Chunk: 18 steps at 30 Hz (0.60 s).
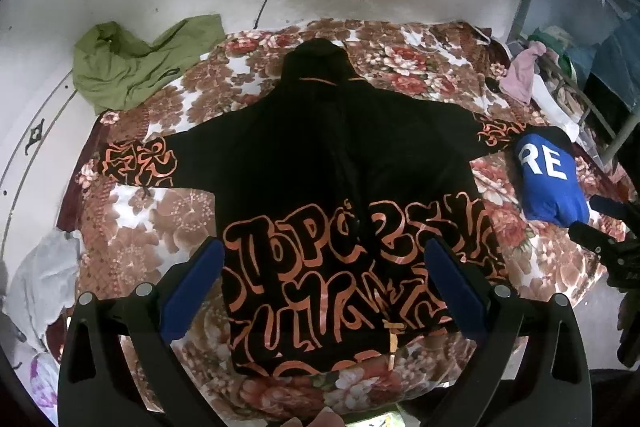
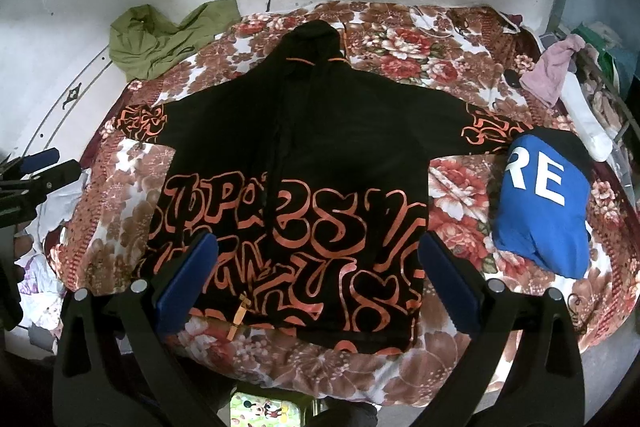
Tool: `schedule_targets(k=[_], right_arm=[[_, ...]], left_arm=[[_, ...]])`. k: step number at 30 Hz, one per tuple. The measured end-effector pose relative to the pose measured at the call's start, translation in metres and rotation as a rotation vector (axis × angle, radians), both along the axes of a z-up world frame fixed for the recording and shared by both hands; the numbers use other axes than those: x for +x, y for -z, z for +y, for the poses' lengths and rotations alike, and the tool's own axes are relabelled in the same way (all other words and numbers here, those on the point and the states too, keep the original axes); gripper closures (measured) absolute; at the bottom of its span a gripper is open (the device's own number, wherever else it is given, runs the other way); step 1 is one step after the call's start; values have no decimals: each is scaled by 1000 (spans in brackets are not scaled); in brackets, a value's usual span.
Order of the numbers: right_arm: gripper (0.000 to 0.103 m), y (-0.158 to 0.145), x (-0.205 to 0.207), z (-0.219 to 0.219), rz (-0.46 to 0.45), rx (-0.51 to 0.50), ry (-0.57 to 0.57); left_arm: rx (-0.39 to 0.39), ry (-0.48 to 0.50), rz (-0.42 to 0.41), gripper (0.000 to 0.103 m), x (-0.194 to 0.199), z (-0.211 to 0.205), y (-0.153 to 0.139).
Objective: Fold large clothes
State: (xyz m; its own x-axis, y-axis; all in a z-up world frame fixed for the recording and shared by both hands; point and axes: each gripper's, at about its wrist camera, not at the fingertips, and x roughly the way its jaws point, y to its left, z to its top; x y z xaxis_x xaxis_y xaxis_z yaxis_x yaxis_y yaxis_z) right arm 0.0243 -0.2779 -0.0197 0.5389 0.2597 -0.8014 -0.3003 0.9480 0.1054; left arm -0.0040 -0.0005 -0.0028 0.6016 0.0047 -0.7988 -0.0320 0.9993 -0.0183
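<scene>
Your black hoodie with orange lettering lies spread flat on the floral bedspread, sleeves out to both sides and hood toward the wall. Both your left gripper and right gripper hover above its hem, jaws wide apart and holding nothing. A folded blue garment rests beside the right sleeve.

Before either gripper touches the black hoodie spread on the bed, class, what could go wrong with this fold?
1. The hoodie's right sleeve end lies against the folded blue garment; pulling the sleeve inward could drag it.
2. The drawstring toggle hangs past the hem and may snag.
3. The floral blanket could bunch underneath.
</scene>
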Motion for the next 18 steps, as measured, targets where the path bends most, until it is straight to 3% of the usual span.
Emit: schedule_targets(k=[7, 13, 18], right_arm=[[4, -12, 2, -2, -9, 15, -2], [4, 0, 1, 5, -28, -18, -17], [4, -7, 3, 5, -32, -1, -19]], left_arm=[[-6, 1, 12, 5, -2, 5, 7], [17, 18, 9, 5, -2, 4, 6], [22, 17, 10, 5, -2, 1, 4]])
